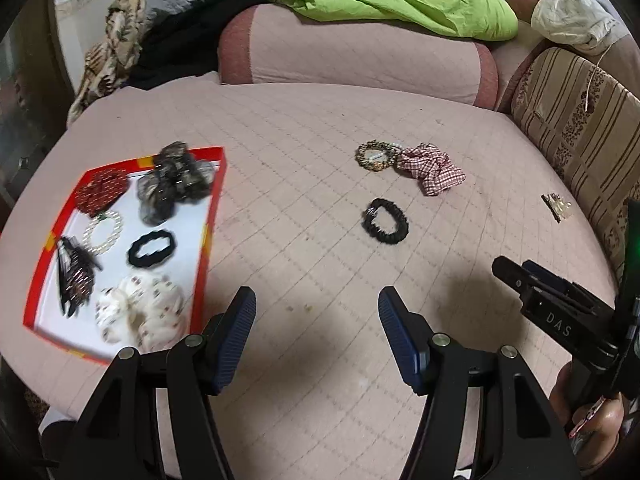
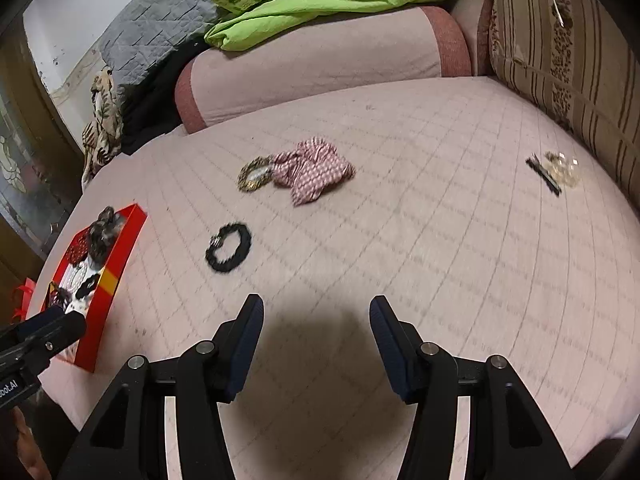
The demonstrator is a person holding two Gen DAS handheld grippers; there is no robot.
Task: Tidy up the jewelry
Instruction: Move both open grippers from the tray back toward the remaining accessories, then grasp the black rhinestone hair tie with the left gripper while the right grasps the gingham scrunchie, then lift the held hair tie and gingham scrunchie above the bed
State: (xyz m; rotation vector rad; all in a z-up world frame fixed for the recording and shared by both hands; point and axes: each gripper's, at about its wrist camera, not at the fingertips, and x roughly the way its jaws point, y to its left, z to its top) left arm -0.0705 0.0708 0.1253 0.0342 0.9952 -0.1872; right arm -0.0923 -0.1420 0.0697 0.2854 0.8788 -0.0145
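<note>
Both grippers (image 1: 316, 304) (image 2: 316, 312) open, empty above bed (image 1: 304, 128); black scrunchie (image 1: 386, 221) flat, pinch may snag quilt.

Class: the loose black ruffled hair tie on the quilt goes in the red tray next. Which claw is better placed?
Probably left. The left claw, open and empty, faces the black ruffled hair tie, with the red-rimmed tray beside it.

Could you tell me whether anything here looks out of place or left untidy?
Yes. Several pieces lie loose on the quilted cover, outside the red tray: a black scrunchie, a checked scrunchie touching a gold-and-black bracelet, and a black clip beside a small clear trinket near the striped cushion. Nothing looks damaged.
</note>
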